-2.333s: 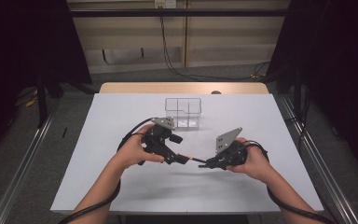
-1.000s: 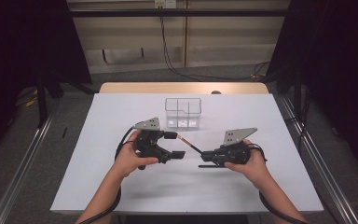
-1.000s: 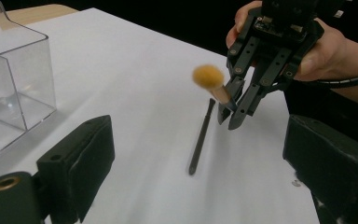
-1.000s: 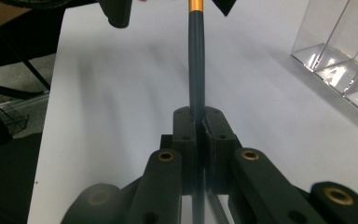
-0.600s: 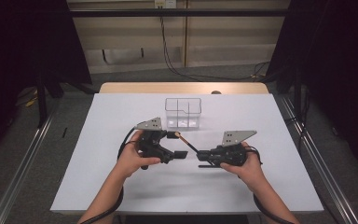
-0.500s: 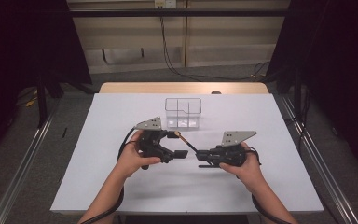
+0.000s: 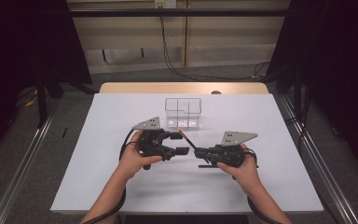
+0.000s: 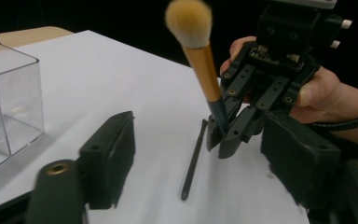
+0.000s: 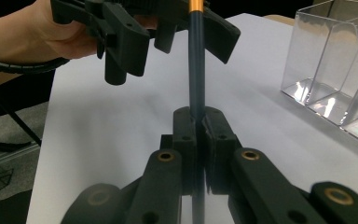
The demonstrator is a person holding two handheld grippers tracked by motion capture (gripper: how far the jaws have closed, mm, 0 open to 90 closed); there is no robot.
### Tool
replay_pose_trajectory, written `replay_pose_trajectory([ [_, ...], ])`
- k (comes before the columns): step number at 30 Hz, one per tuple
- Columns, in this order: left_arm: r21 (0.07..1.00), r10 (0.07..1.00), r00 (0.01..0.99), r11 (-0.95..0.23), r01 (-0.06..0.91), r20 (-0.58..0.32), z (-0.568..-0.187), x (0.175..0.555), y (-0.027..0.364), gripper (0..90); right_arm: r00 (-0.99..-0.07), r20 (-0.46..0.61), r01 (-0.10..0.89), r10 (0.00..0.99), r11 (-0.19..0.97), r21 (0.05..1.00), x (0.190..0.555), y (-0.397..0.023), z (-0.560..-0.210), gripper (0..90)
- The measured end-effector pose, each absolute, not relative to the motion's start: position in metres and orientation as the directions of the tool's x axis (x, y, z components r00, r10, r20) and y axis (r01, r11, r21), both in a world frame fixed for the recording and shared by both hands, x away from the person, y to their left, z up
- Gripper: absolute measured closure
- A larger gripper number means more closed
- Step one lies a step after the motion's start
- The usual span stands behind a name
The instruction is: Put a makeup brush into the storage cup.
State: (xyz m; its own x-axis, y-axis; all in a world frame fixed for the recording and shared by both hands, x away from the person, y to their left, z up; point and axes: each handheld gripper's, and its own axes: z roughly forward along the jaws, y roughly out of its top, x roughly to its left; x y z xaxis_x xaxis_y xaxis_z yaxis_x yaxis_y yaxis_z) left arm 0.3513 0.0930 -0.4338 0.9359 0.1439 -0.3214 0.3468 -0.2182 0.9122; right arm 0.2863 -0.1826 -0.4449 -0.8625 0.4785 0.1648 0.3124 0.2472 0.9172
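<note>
On the white counter (image 7: 98,177), a person holds a pair of tongs in each hand, facing each other near the middle. The right tongs (image 7: 200,152) are clamped on the dark lower handle of a makeup brush (image 8: 201,70), their jaws pressed together around it, as the right gripper view shows (image 9: 196,122). The brush rises at a slant from that grip: dark handle, orange-gold ferrule, then a fluffy pale bristle head at the top, pointing toward the clear organizer. In the high view the brush (image 7: 186,139) runs diagonally from the right tongs up toward the left tongs (image 7: 181,142), whose jaws stand apart on either side of the brush's upper part without closing on it.

A thin dark pencil-like stick (image 8: 193,158) lies flat on the counter just beside the right tongs. A clear plastic organizer (image 7: 182,112) with compartments stands upright farther back on the counter, behind both tongs and apart from them.
</note>
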Motion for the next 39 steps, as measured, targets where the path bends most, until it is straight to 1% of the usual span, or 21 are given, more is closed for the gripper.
replay_pose_trajectory([
  [2,0.91,0.154,0.928,-0.196,0.366,-0.34,-0.434,0.353,0.094,35.4,-0.858,0.16,0.309,0.488,0.241,0.92,0.286,-0.182,-0.444,85.0],
  [5,0.916,0.163,0.93,-0.18,0.358,-0.331,-0.435,0.353,0.096,41.4,-0.85,0.152,0.308,0.504,0.243,0.92,0.286,-0.181,-0.444,85.0],
  [6,0.921,0.168,0.933,-0.181,0.346,-0.318,-0.435,0.353,0.096,42.7,-0.849,0.158,0.313,0.504,0.239,0.919,0.286,-0.18,-0.445,85.0],
  [10,0.925,0.169,0.934,-0.167,0.341,-0.314,-0.434,0.351,0.096,45.5,-0.846,0.161,0.321,0.508,0.244,0.915,0.286,-0.177,-0.445,85.0],
  [15,0.913,0.179,0.918,-0.15,0.38,-0.353,-0.434,0.352,0.096,53.8,-0.845,0.17,0.327,0.507,0.238,0.914,0.287,-0.173,-0.445,84.9],
  [18,0.912,0.188,0.916,-0.149,0.383,-0.355,-0.434,0.352,0.097,57.5,-0.847,0.164,0.323,0.506,0.246,0.914,0.286,-0.171,-0.445,84.9],
  [20,0.909,0.188,0.911,-0.136,0.394,-0.367,-0.434,0.351,0.097,62.3,-0.843,0.167,0.328,0.512,0.242,0.913,0.286,-0.171,-0.446,84.8],
  [26,0.903,0.172,0.907,-0.134,0.408,-0.384,-0.434,0.351,0.096,72.2,-0.833,0.181,0.333,0.522,0.213,0.918,0.287,-0.169,-0.447,84.9],
  [32,0.906,0.174,0.91,-0.137,0.401,-0.376,-0.435,0.35,0.095,74.1,-0.826,0.207,0.355,0.525,0.199,0.913,0.288,-0.166,-0.45,84.8],
  [39,0.901,0.155,0.902,-0.105,0.42,-0.402,-0.435,0.35,0.096,78.0,-0.825,0.207,0.349,0.526,0.184,0.919,0.288,-0.163,-0.45,84.7],
])
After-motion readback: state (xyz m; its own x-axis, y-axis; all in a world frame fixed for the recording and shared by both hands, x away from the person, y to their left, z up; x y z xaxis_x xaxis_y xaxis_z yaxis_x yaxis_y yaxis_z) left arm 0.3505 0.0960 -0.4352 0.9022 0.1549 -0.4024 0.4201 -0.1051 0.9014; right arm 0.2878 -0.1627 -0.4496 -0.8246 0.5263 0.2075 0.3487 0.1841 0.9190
